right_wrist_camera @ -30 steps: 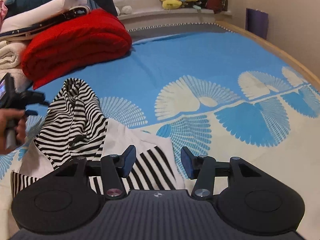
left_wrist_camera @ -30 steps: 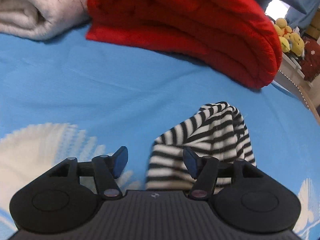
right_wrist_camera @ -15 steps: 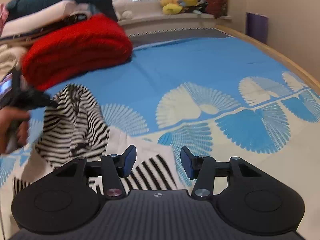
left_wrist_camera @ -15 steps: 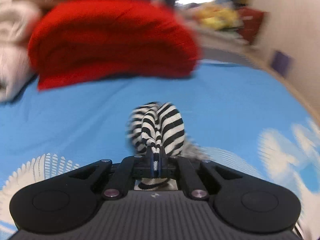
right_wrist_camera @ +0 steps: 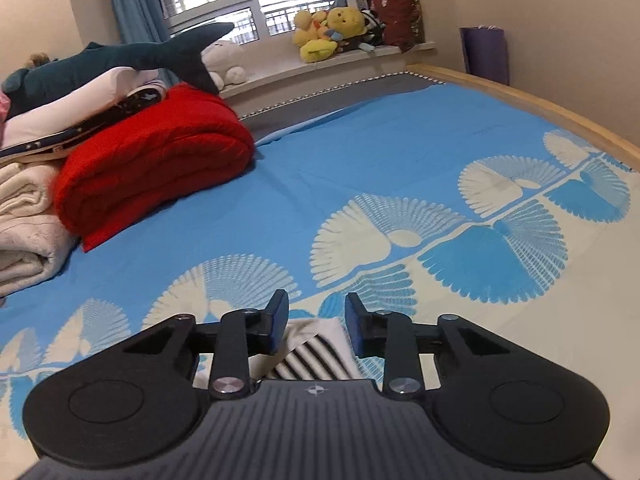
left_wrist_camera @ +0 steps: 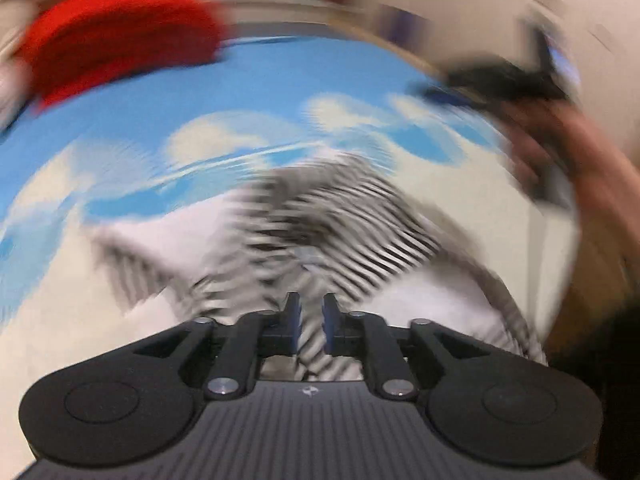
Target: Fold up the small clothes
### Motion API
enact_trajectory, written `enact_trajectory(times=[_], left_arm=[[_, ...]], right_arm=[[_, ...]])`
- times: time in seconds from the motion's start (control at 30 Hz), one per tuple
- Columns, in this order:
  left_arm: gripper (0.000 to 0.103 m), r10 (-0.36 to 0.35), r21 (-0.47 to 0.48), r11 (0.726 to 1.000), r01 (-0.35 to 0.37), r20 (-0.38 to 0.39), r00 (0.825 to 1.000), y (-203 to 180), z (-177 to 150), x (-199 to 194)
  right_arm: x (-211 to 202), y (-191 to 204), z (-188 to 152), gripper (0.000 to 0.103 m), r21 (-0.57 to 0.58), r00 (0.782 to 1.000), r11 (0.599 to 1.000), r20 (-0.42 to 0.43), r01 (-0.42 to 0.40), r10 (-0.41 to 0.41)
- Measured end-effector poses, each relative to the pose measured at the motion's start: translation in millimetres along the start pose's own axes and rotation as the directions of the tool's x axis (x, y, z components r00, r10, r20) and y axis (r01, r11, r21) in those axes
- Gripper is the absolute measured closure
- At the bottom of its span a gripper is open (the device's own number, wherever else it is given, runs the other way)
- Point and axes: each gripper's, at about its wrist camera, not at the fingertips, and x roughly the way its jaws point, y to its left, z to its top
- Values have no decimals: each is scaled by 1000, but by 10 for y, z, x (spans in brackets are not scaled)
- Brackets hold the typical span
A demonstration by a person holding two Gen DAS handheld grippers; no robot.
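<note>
A small black-and-white striped garment (left_wrist_camera: 340, 224) with white panels lies spread on the bed, blurred by motion in the left wrist view. My left gripper (left_wrist_camera: 311, 320) is over its near edge, jaws close together with a narrow gap and striped cloth showing between them. My right gripper (right_wrist_camera: 316, 324) is open, low over the bed, with a corner of the garment (right_wrist_camera: 312, 356) just under and behind its fingers. The right gripper and the hand holding it (left_wrist_camera: 536, 92) show blurred at the upper right of the left wrist view.
A folded red blanket (right_wrist_camera: 152, 168) and white bedding (right_wrist_camera: 24, 240) are stacked at the far left of the blue patterned bedsheet (right_wrist_camera: 400, 152). A plush shark (right_wrist_camera: 120, 60) lies on the pile. Stuffed toys (right_wrist_camera: 332, 28) sit on the windowsill. The wooden bed edge (right_wrist_camera: 560, 120) runs along the right.
My left gripper closed on the striped garment and swung it fast to the right, over the rest of the garment. The right gripper moved forward; the raised striped part left its view.
</note>
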Motion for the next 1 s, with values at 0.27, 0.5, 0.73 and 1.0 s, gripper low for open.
enact_trajectory(times=[0.27,0.5,0.73,1.0], left_arm=[[37,49,-336,941,-51,-13,999,546,276,676],[101,113,-275,952,-135,-94,989,431,213,955],[101,-282,-130,946,295,113,953,-195,330,467],[85,-324,-162,933,320,-1,946,-217,263,595]], right_arm=[[5,107,-136,72,-4,994,998,-90,-68,68],[110,101,-202,71,42,963,990,-231,-131,137],[16,-48,-169,71,56,962,990,-235,-129,138],[36,-233,-301,71,47,955,994,-276,-95,104]])
